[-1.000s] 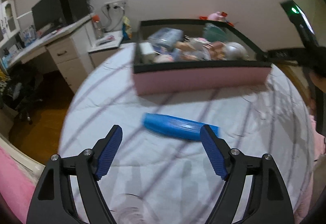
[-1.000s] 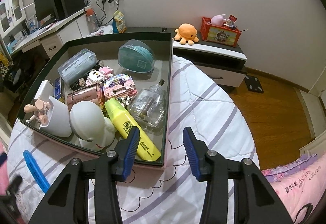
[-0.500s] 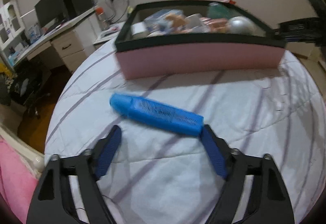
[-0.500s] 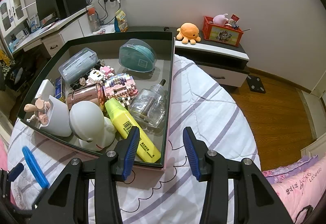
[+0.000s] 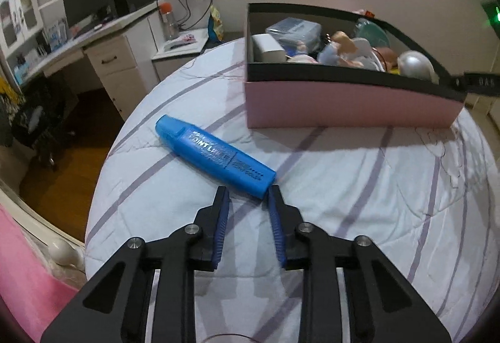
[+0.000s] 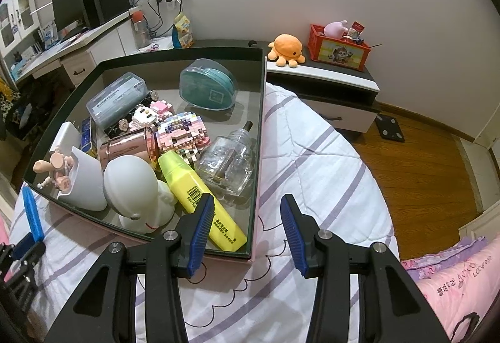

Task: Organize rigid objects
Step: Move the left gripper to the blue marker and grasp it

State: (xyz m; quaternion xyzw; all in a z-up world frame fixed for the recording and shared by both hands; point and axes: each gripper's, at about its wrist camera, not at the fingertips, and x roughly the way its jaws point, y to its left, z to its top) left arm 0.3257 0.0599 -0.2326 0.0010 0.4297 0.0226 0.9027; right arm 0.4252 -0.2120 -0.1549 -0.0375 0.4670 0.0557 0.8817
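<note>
White quilted bedding with purple stripes (image 5: 359,186) carries a pink, black-rimmed box (image 6: 254,155) holding a yellow highlighter (image 6: 200,196), clear glass bottle (image 6: 226,160) and toys. Only the left wrist view shows the left gripper (image 5: 248,197) pinching the blue highlighter's (image 5: 215,155) near end beside the box. The right gripper (image 6: 247,205) hangs spread, empty.

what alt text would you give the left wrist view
The left gripper, fingers narrowed around the near end of a blue plastic highlighter, reaches over a white quilt with purple stripes. Behind sits a pink box with a black rim, full of small items.
</note>
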